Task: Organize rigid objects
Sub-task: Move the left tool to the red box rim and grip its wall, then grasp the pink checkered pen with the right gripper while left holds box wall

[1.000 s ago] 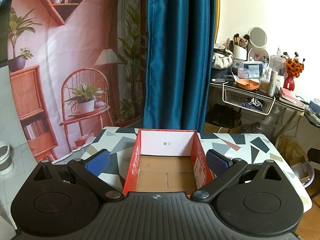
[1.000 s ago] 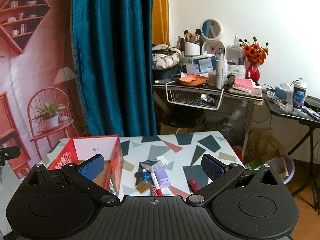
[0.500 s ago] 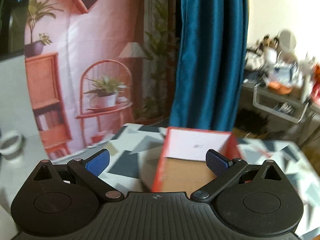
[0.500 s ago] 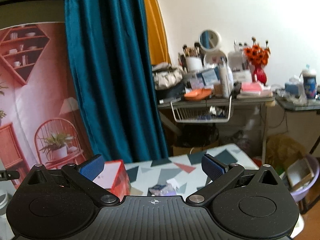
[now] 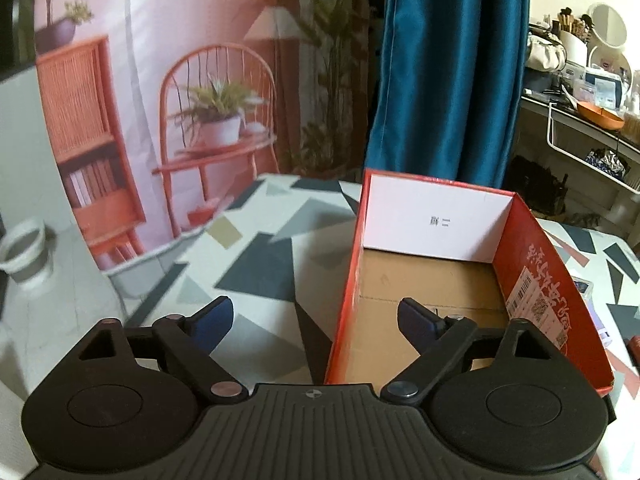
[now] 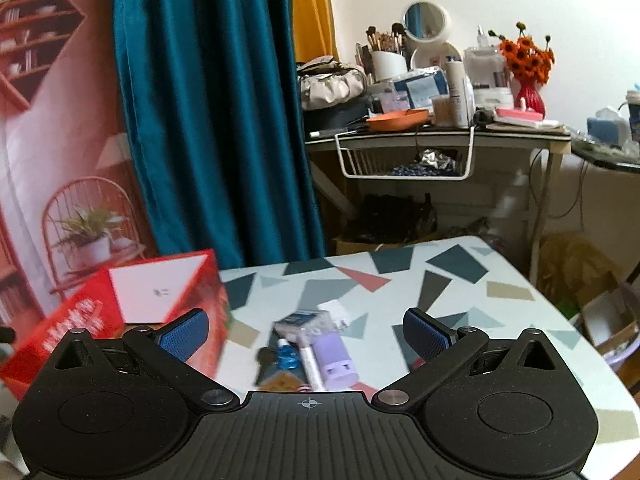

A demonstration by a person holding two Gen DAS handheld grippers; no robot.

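Note:
An open red cardboard box (image 5: 536, 280) with a brown floor and nothing visible inside stands on the patterned table (image 5: 260, 264). My left gripper (image 5: 314, 320) straddles the box's near left wall. Its jaws are closing and the pads are clear of the wall. In the right wrist view the box (image 6: 80, 316) is at the left. My right gripper (image 6: 306, 334) hangs open over a small heap: a purple plastic piece (image 6: 336, 364), a white pen (image 6: 310, 360), a blue item (image 6: 288, 356), a dark key (image 6: 266, 356) and a clear packet (image 6: 298, 322).
A cluttered desk (image 6: 440, 132) with a wire basket stands behind the table's far edge. A blue curtain (image 5: 448, 72) and a printed backdrop (image 5: 180, 80) hang behind. A white bucket (image 5: 24, 248) sits on the floor to the left. The table's right edge (image 6: 560, 312) curves away.
The left gripper sank and shifted left, so the box now sits right of centre; its jaws narrowed. The right gripper dropped toward the heap of small items, which looks larger.

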